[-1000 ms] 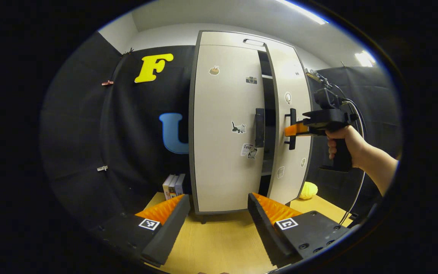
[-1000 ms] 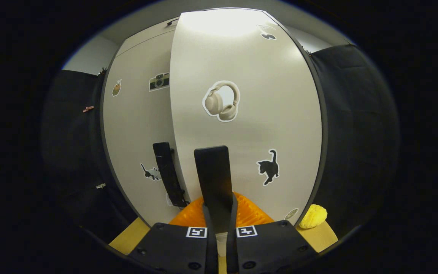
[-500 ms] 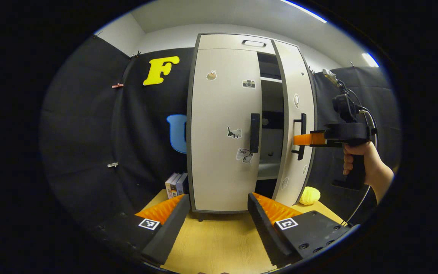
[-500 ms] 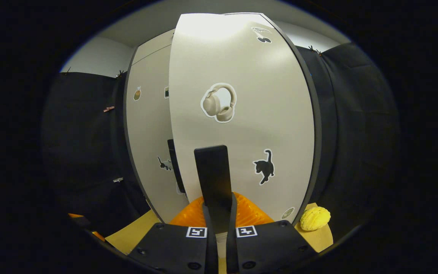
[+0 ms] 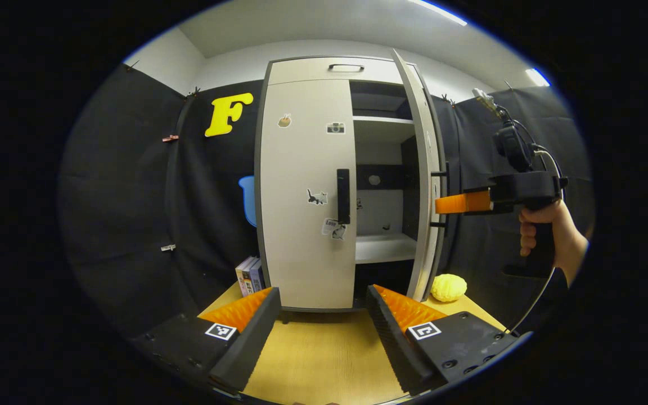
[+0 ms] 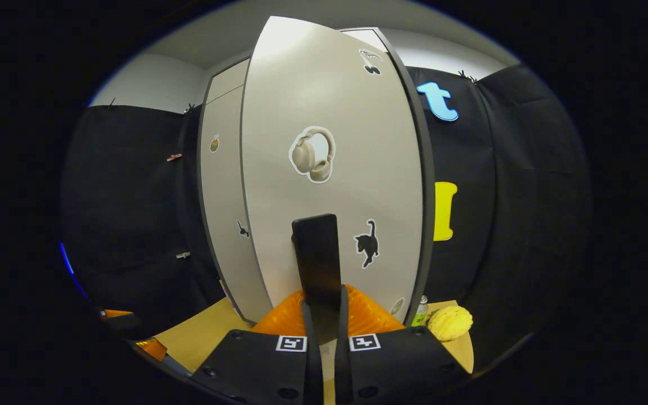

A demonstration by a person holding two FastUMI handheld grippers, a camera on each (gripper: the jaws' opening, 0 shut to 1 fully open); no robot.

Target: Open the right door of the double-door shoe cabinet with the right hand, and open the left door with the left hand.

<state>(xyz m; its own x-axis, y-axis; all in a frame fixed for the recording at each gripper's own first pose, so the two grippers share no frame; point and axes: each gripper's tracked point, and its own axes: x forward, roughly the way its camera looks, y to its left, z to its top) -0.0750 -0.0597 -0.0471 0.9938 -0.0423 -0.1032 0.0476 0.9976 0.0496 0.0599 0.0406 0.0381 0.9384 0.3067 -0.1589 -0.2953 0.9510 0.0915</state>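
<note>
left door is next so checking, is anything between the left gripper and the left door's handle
Nothing visible does. The left gripper is open and low over the wooden table, with bare space up to the black handle on the closed left door. The open right door and the right gripper sit off to the side.

right door (image 5: 426, 185) ajar | right claw (image 5: 441, 203) at handle | left door (image 5: 306, 197) closed

Right door (image 5: 422, 185) is seen nearly edge-on at frame centre-right, its face hidden in the left gripper view. The right door's handle (image 6: 316, 259) hides its lower end between the right tool (image 6: 324, 312) fingers. Stickers (image 5: 332, 228) on the left door (image 5: 304, 202) too small to read. Small bottle (image 6: 421, 311) half hidden behind the right door's bottom corner.
</note>
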